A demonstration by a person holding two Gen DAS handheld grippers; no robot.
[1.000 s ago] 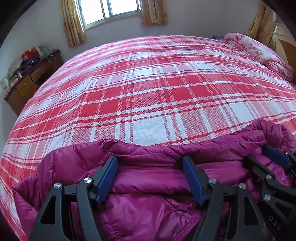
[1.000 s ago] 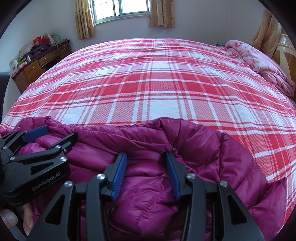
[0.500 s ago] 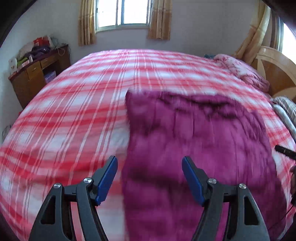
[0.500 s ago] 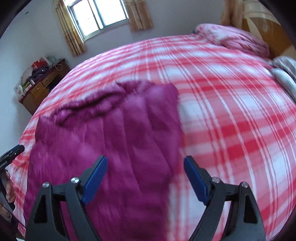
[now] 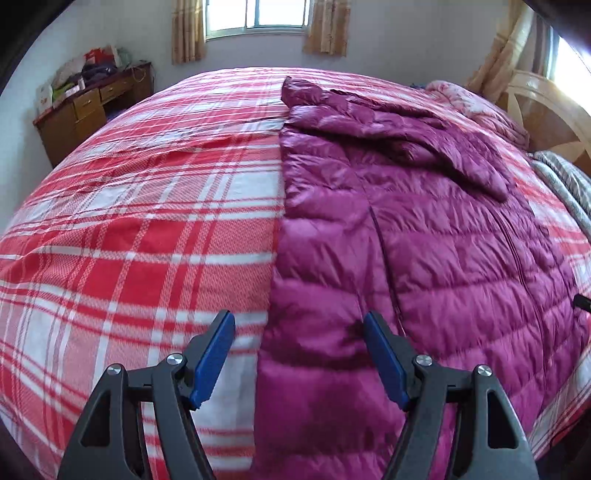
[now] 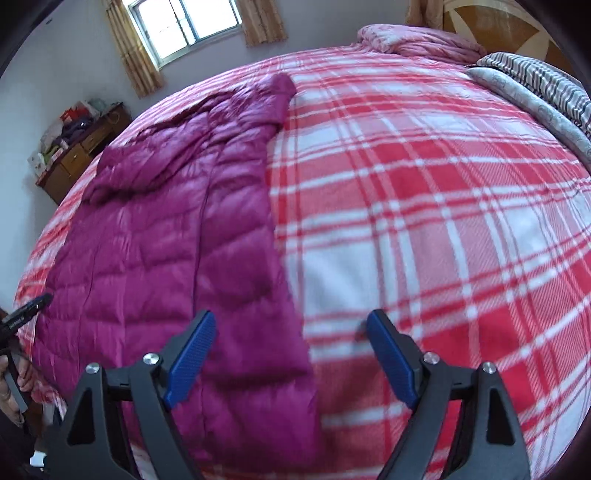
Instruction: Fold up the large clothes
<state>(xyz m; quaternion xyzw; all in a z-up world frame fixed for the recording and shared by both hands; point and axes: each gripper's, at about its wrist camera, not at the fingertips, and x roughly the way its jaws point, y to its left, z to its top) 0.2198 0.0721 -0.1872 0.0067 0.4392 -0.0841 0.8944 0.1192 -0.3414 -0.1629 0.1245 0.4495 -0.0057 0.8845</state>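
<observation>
A magenta down jacket (image 5: 424,229) lies flat and lengthwise on the red plaid bed cover (image 5: 147,221), collar end far away, one sleeve (image 5: 424,136) folded across its chest. My left gripper (image 5: 297,321) hovers open over the jacket's near left edge, nothing between its blue pads. In the right wrist view the same jacket (image 6: 166,240) fills the left half of the bed cover (image 6: 424,221). My right gripper (image 6: 291,317) stands open over the jacket's near right edge, holding nothing. A hand (image 6: 14,376) shows at that view's left border.
A wooden desk (image 5: 92,107) piled with clutter stands against the far left wall. A pink quilt (image 6: 417,40) and striped bedding (image 6: 535,85) lie by the headboard (image 5: 546,110) on the right. A curtained window (image 5: 258,14) is in the far wall.
Both grippers held the jacket's bunched edge a second ago. They have let go and drawn back fast across the bed, jaws open, and the jacket now lies spread out flat.
</observation>
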